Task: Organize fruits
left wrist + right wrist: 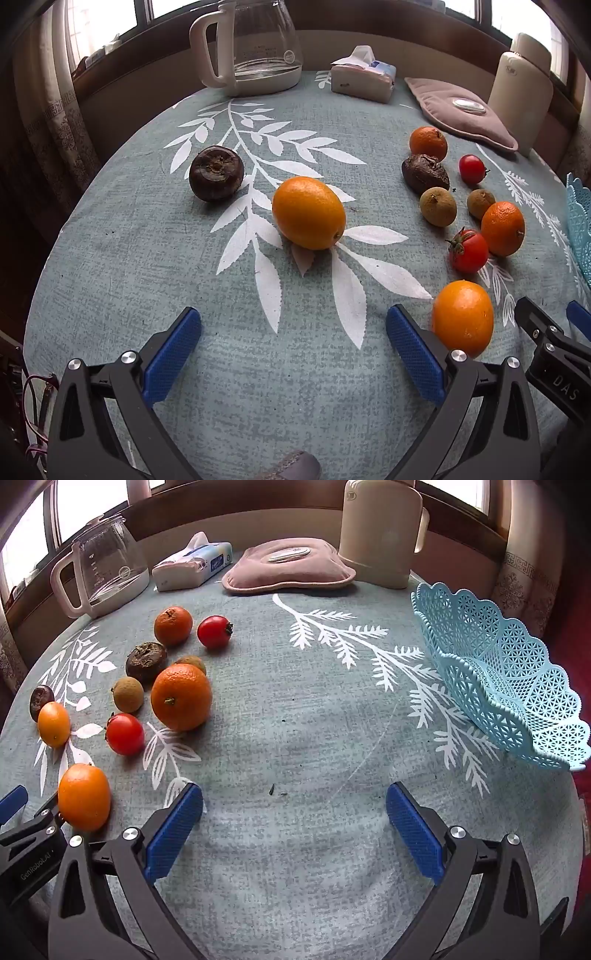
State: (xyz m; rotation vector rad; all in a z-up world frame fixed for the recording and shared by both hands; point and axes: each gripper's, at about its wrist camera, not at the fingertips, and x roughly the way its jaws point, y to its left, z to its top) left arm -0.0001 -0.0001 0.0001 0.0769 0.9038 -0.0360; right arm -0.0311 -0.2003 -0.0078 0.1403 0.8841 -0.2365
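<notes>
A: At the near edge of the table (295, 720), both tools are idle. The left gripper (293, 347) has its jaws spread wide with nothing between them; the right gripper (294, 827) is the same — released, pads bare.

B: Where is the fruit relative to them?

A: All of it is loose on the cloth, none in the blue basket (517, 686), which sits tilted at the table's right side. The nearest kumquat (462, 317) lies just outside the left gripper's right-hand finger, between the two tools. From the right wrist view the same fruit sits just beyond that gripper's left-hand finger.

B: So which hand is nearer?

A: Roughly equal; it touches neither pad, as far as I can tell. Its long axis appears near upright in both views, slightly leaning. In my judgement the right gripper is the better choice — the basket is on its side.

B: And the left?

A: A second kumquat (308, 212) lies ahead of its open jaws, close to centre, long axis slanting from upper left to lower right across the jaw line. A small rotation would probably be needed to close across the short axis. The remaining cluster (469, 192) lies well to its right.
</notes>
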